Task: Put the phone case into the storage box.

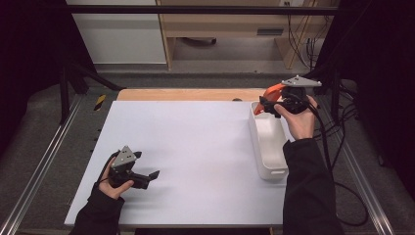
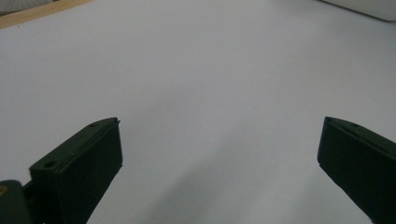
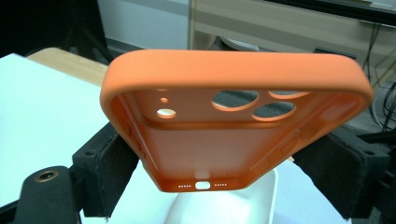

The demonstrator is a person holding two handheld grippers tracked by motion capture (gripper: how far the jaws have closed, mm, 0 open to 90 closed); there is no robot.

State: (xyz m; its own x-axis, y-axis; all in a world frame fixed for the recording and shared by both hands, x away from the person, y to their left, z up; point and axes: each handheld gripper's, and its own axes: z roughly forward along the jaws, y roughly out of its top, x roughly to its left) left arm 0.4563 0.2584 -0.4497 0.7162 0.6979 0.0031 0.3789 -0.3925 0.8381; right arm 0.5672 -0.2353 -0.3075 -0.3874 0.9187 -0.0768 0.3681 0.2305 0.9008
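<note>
At about two o'clock on the white tabletop (image 1: 195, 147), the right gripper (image 1: 266, 105) clamps an orange silicone phone case (image 3: 233, 121) by its long sides, raised above the far end of a white rectangular plastic bin (image 1: 268, 142). At about seven o'clock, the left gripper (image 1: 149, 177) sits low over bare tabletop, jaws spread wide and empty.

A white-topped table (image 1: 195, 147) with a bare wooden strip (image 1: 191, 94) along its far edge stands on grey carpet (image 1: 44, 122). Metal rails (image 1: 41, 166) flank it. Beyond stand a white cabinet (image 1: 117, 34) and a light wooden desk (image 1: 230, 24), with cables (image 1: 306, 39) hanging at right; black curtains (image 1: 29, 44) darken both sides
</note>
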